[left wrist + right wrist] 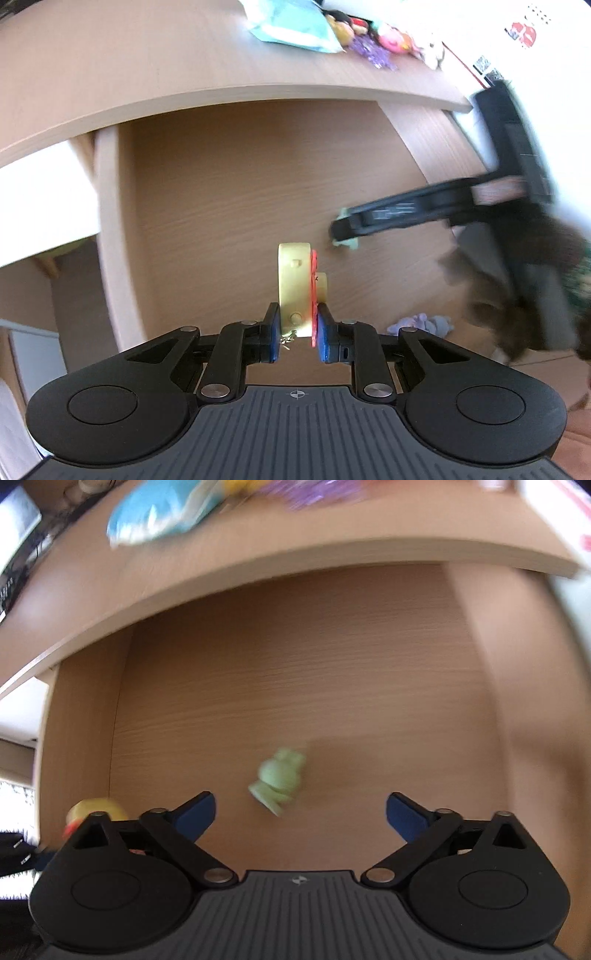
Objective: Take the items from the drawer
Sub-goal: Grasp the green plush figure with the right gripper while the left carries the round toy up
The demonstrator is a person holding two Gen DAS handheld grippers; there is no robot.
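Note:
My left gripper (298, 334) is shut on a yellow and red toy (295, 288), held above the floor of the open wooden drawer (240, 192). A small pale green toy (279, 779) lies on the drawer floor just ahead of my right gripper (301, 812), whose blue pads stand wide open and empty. In the left wrist view the right gripper (341, 230) reaches in from the right, its tip over the green toy (347, 243). A purple soft toy (421, 325) lies at the drawer's near right. The yellow toy (96, 810) also shows at the left of the right wrist view.
The desk top (147, 66) overhangs the drawer. On it lie a light blue packet (291, 26), several small plush toys (373, 33) and purple bits (373, 55). A white box (561, 513) sits at the desk's right end. The person's dark fuzzy sleeve (524, 288) enters from the right.

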